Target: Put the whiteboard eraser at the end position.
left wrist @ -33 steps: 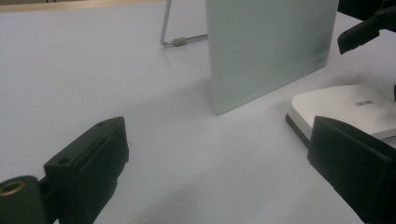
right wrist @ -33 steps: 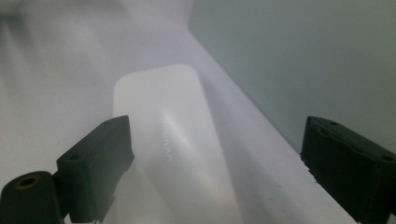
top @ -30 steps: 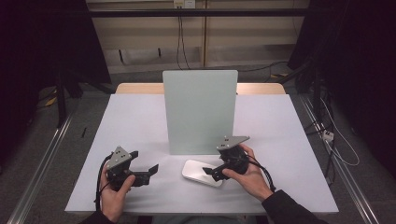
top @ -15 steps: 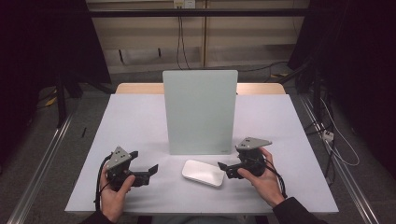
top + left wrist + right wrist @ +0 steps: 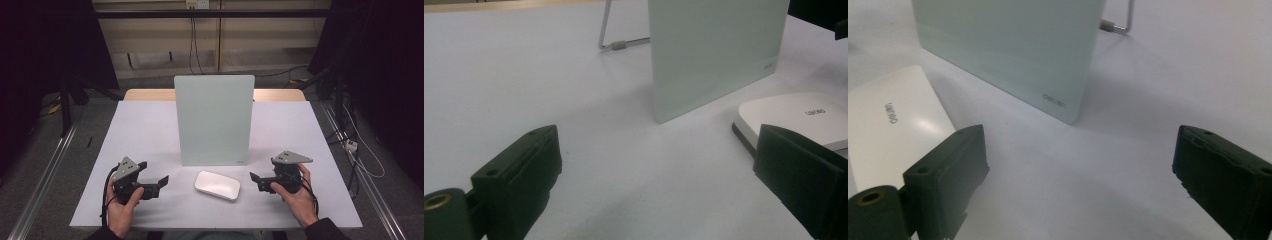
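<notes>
A flat white rounded slab (image 5: 217,185) with small grey lettering lies on the white table (image 5: 150,130), in front of an upright pale green glass board (image 5: 214,120). My left gripper (image 5: 154,175) is held low to the slab's left, open, with nothing between its jaws. In the left gripper view (image 5: 656,165) the slab (image 5: 799,112) lies just beyond the right jaw. My right gripper (image 5: 257,181) is to the slab's right, open and apart from it. The right gripper view (image 5: 1078,165) has the slab (image 5: 893,130) behind its left jaw and the board (image 5: 1013,45) ahead.
The board leans on a metal wire stand (image 5: 619,44), also seen behind it as a stand leg (image 5: 1120,22). The table's front edge runs just under both hands. Dark floor, rails and cables surround the table.
My right gripper has drawn back to the right, away from the white slab it was at a second ago. The slab stays flat on the table. The left gripper has not moved.
</notes>
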Demonstrator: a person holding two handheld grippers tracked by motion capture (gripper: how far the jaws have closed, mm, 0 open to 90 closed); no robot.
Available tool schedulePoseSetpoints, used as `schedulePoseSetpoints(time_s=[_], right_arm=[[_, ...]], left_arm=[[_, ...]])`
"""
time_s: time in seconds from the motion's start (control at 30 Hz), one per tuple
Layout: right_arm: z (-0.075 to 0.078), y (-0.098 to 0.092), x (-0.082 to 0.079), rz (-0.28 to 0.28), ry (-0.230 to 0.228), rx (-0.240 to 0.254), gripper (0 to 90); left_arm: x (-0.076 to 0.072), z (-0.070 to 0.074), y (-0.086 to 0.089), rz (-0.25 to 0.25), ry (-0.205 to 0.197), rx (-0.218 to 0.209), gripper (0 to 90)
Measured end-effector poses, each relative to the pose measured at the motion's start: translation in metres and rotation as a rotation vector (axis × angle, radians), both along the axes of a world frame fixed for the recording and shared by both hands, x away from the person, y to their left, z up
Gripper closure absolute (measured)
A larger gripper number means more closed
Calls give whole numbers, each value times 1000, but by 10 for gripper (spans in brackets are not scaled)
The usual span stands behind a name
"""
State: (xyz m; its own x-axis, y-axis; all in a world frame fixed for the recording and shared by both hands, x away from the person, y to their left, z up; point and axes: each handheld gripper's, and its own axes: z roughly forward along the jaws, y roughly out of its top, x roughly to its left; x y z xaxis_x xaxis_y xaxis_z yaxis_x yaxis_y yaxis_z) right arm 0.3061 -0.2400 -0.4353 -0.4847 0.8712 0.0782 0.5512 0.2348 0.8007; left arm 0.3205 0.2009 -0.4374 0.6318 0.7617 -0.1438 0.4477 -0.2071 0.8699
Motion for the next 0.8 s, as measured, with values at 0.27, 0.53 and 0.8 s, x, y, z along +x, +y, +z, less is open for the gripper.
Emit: schedulePoseSetpoints(time_s=[0.27, 0.53, 0.8], right_arm=[[-3, -19, -6, -66, -4, 7, 65], [-9, -35, -15, -117, -9, 26, 56], [-8, -34, -16, -115, -20, 37, 62]], left_arm=[[1, 0, 1, 9, 7, -11, 52], [0, 0, 2, 11, 3, -13, 52], [3, -1, 3, 26, 5, 2, 56]])
